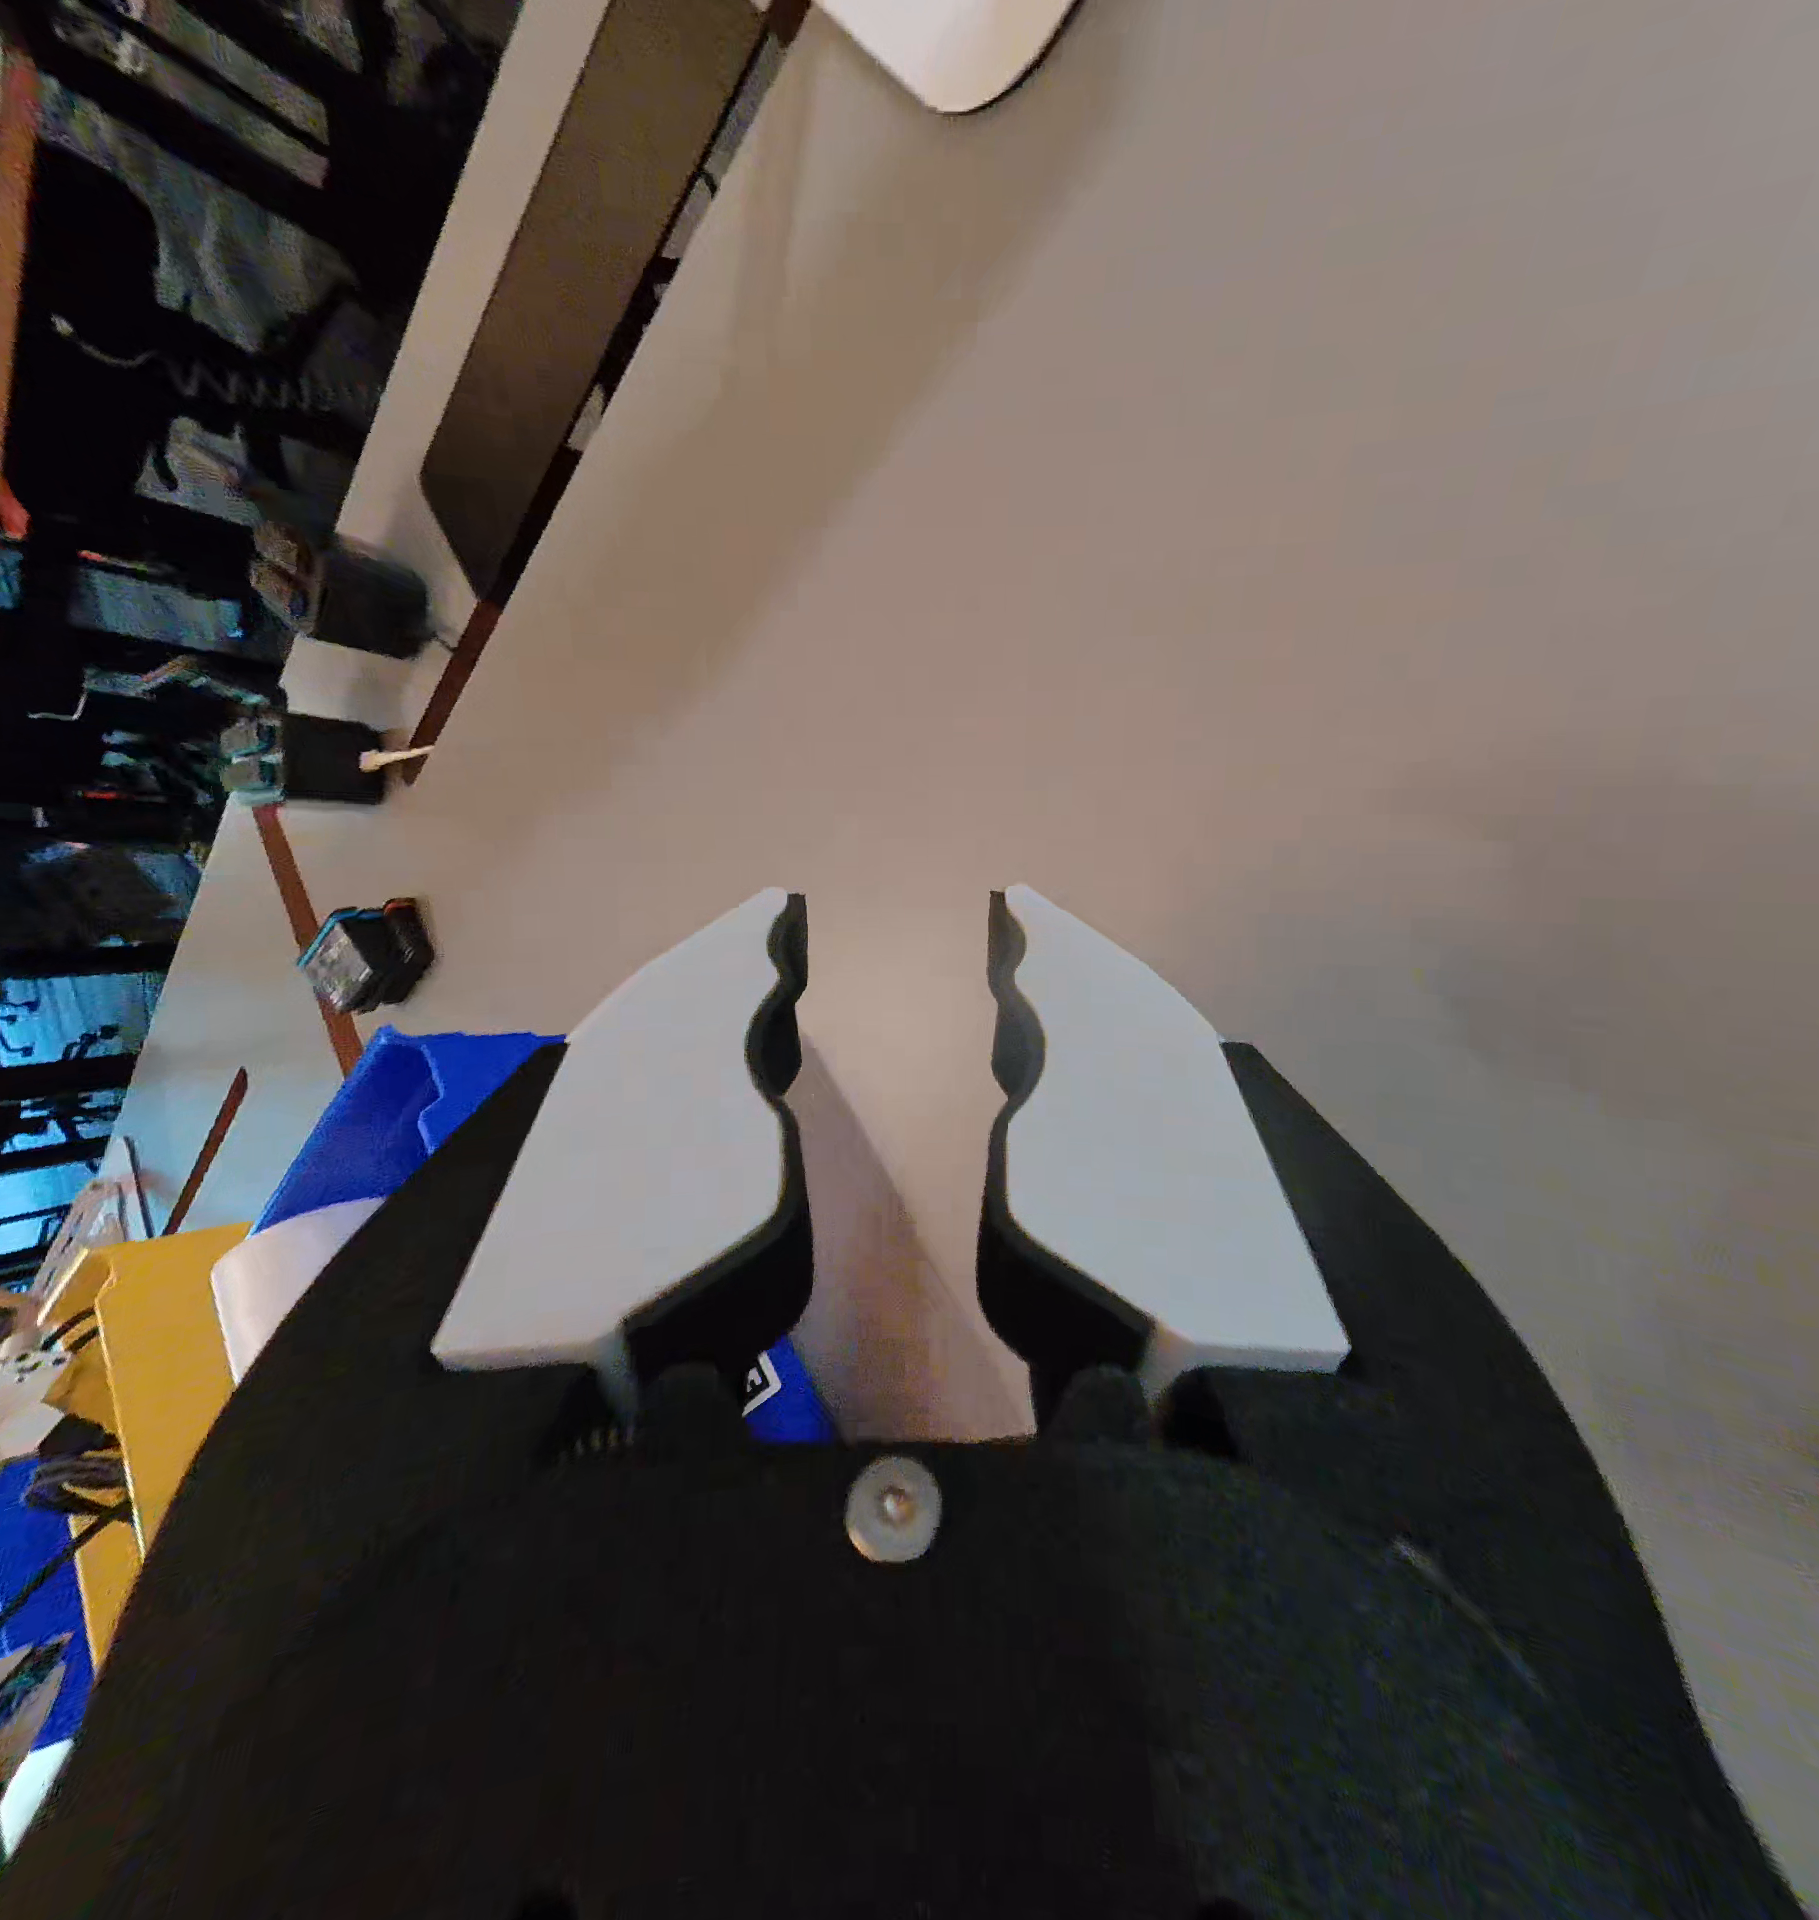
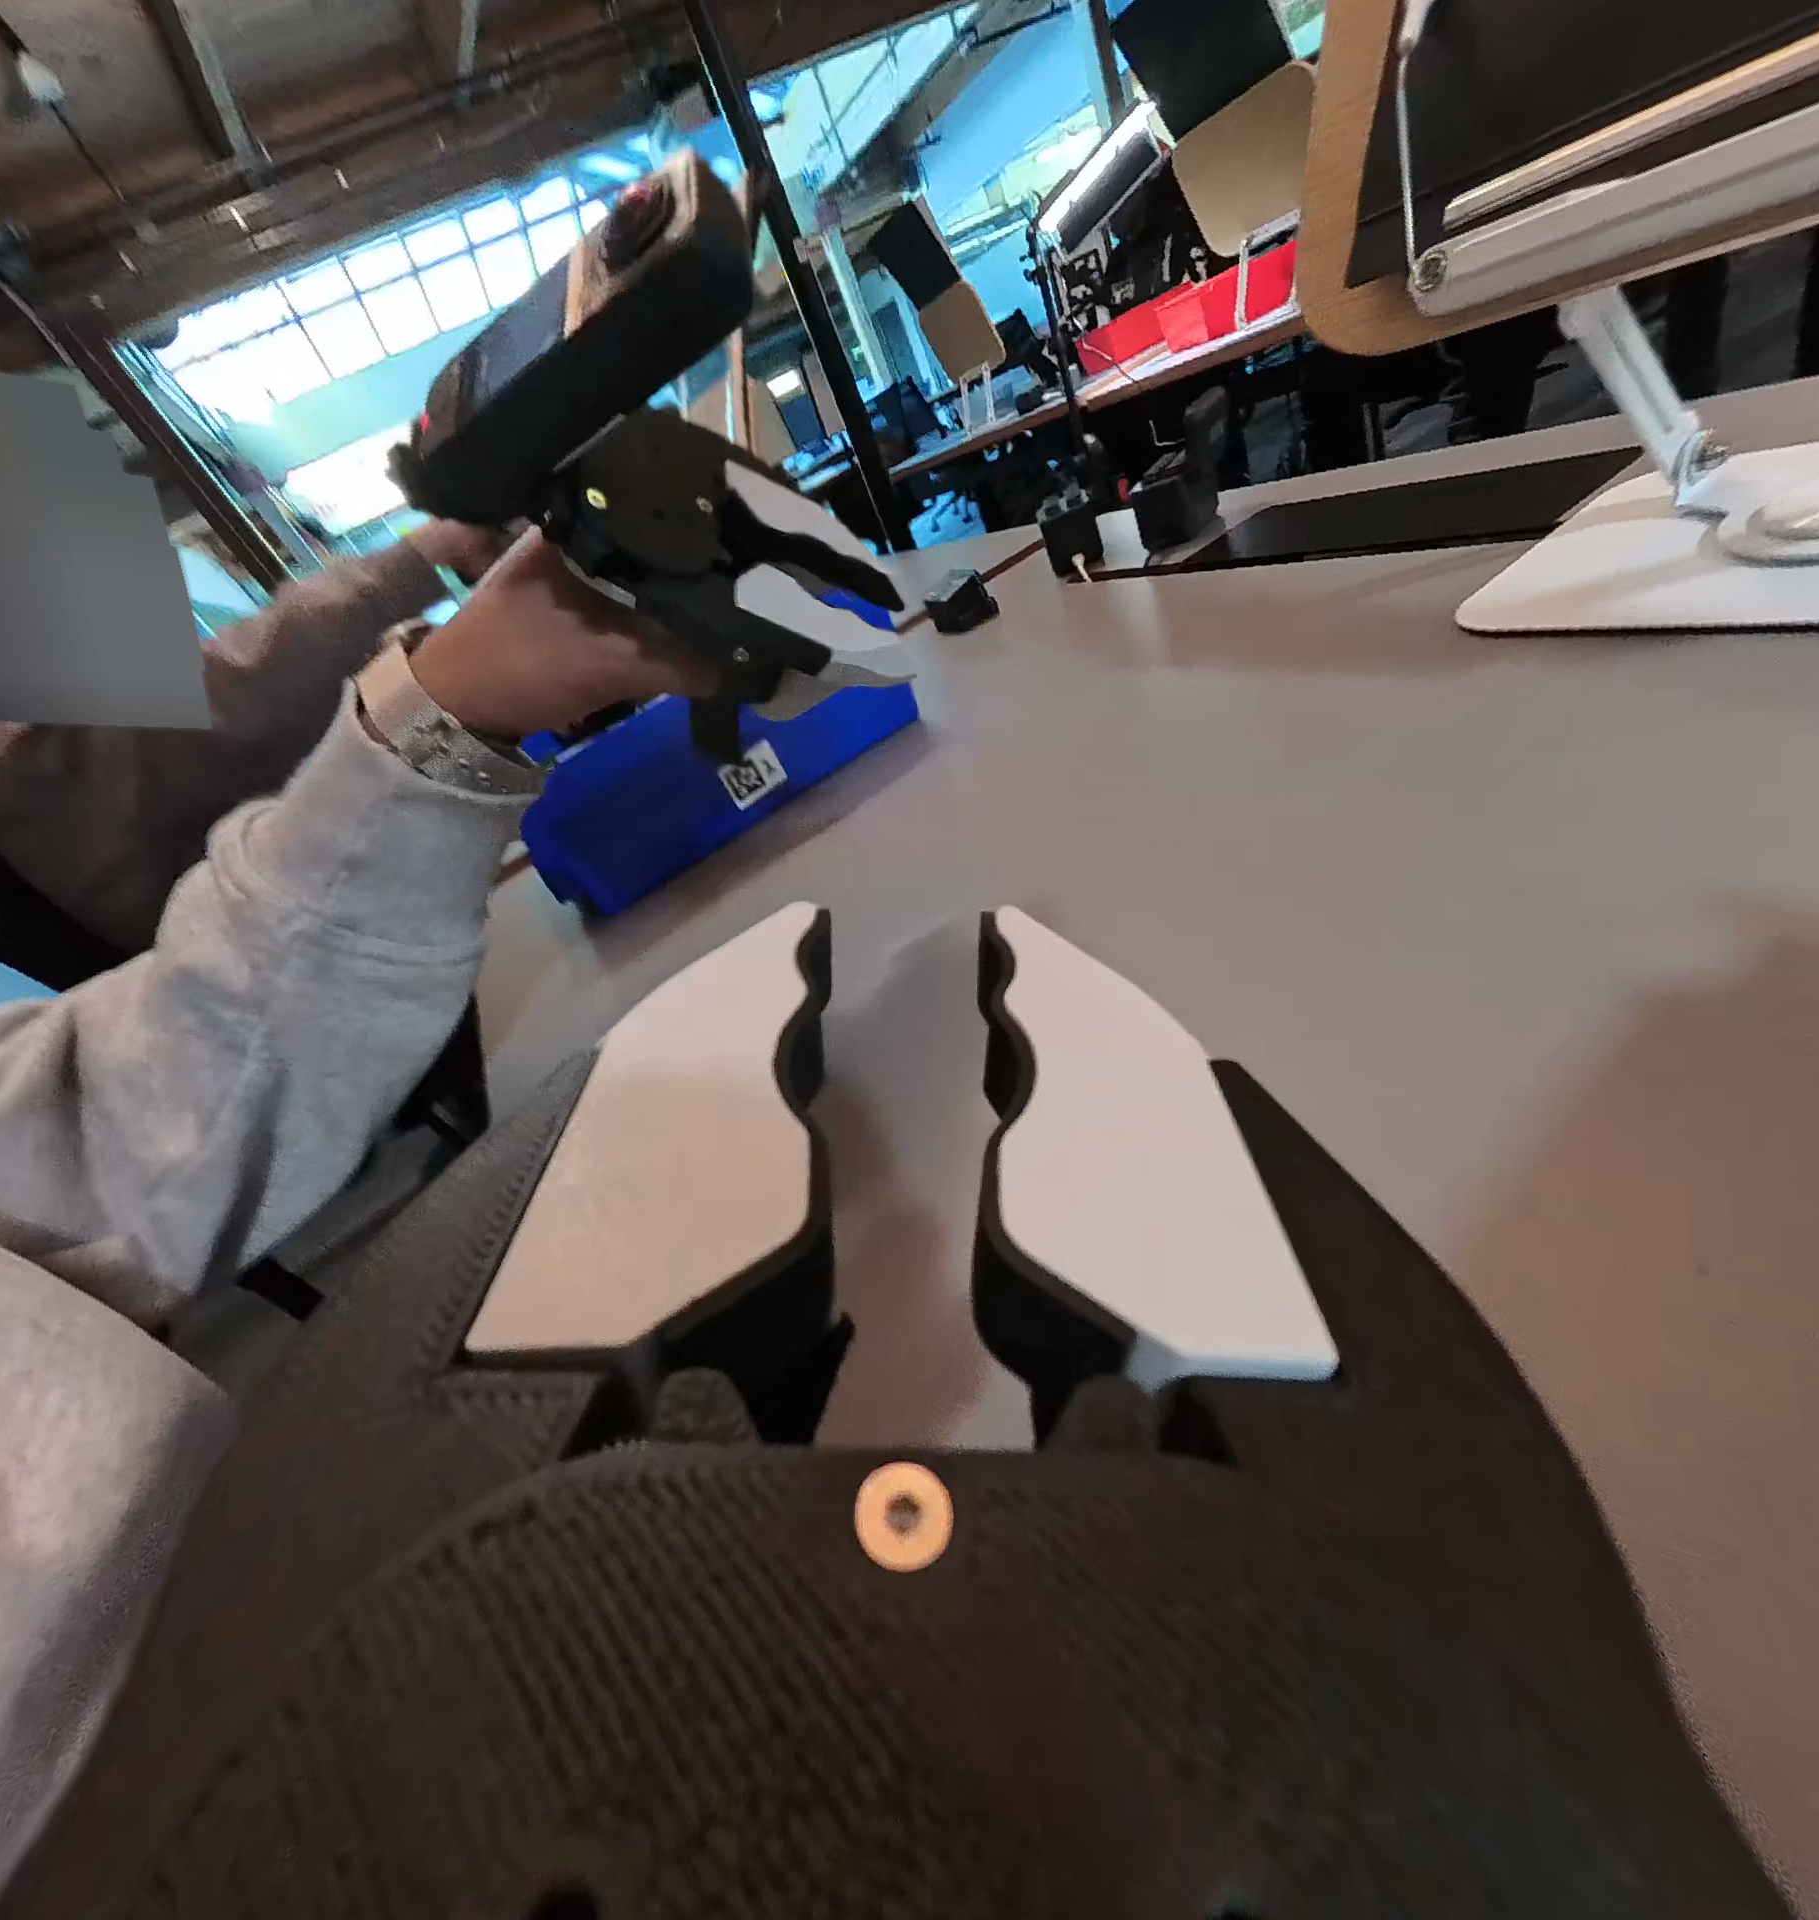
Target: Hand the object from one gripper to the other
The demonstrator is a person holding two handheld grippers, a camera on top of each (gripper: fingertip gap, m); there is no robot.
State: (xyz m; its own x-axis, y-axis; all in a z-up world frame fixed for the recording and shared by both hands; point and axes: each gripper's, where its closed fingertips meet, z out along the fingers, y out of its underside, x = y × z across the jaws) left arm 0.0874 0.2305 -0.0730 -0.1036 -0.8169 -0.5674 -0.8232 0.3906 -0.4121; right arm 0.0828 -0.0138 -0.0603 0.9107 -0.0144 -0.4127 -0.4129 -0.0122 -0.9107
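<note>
Over a grey bench (image 2: 1300, 790), both hand-held grippers stand empty with jaws parted: the left hand-held gripper (image 1: 897, 904) tilts above a blue bin (image 2: 718, 769), while the right hand-held gripper (image 2: 903, 914) waits low over bare benchtop. No object for the handover can be picked out in either view; it may lie in the bin. The pickup appears not yet begun, and the next move calls for reaching and closing on it. The bin carries a small black-and-white label (image 2: 751, 781).
</note>
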